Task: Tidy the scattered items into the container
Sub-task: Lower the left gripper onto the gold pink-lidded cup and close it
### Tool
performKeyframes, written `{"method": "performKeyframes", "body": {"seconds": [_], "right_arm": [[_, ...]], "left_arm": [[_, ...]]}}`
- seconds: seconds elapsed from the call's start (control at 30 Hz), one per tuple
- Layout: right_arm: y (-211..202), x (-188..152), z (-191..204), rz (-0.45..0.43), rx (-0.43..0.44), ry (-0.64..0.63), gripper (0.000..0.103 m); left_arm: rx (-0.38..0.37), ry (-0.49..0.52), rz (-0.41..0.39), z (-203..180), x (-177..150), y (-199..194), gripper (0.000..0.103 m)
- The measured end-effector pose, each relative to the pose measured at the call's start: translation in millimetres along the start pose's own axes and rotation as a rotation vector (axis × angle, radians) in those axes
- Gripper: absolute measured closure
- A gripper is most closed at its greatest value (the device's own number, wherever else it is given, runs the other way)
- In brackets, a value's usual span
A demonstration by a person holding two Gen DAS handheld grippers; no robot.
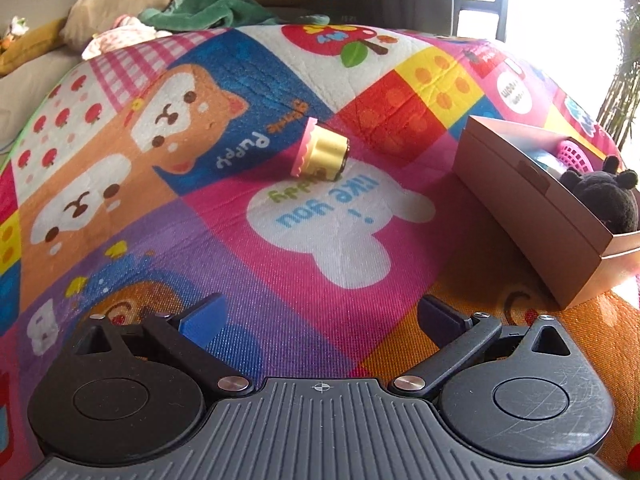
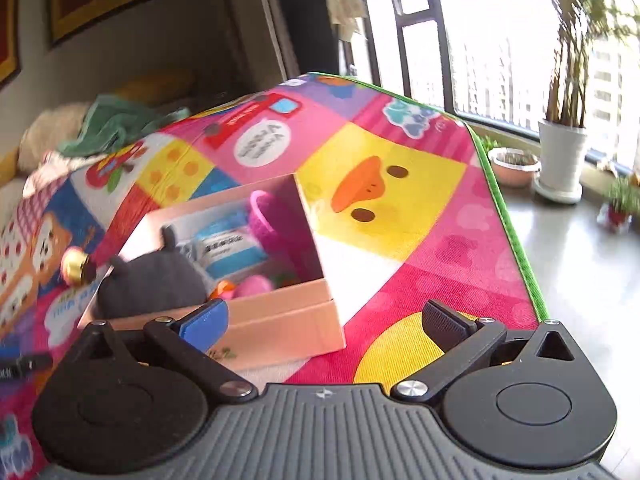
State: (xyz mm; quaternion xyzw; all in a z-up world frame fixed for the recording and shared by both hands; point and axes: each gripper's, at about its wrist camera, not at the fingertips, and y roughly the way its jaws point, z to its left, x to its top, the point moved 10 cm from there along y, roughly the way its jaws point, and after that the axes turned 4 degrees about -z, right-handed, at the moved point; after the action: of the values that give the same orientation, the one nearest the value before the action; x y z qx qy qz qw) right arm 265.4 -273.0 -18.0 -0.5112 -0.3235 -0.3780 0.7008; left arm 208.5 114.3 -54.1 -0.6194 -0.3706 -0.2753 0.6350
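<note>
Playmat (image 1: 320,240) by bright windows (image 2: 500,40); left tongs (image 1: 320,316) and right tongs (image 2: 324,320) spread, empty.

- Bare mat (image 1: 320,240) lies open through the left view's centre up to the cupcake toy (image 1: 320,152).
- The box (image 1: 520,208) blocks the right edge.

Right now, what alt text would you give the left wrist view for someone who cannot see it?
A toy cupcake lies on its side on a colourful play mat, ahead of the open, empty left tool. At right stands a cardboard box holding a black plush toy.
</note>
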Motion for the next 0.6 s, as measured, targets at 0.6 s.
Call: {"method": "performKeyframes", "body": {"seconds": [0.6], "right_arm": [[-7,-16,56,0.016,0.146,-0.114,0.0]], "left_arm": [[0.082,0.213,-0.174,-17,101,89,0.0]]}}
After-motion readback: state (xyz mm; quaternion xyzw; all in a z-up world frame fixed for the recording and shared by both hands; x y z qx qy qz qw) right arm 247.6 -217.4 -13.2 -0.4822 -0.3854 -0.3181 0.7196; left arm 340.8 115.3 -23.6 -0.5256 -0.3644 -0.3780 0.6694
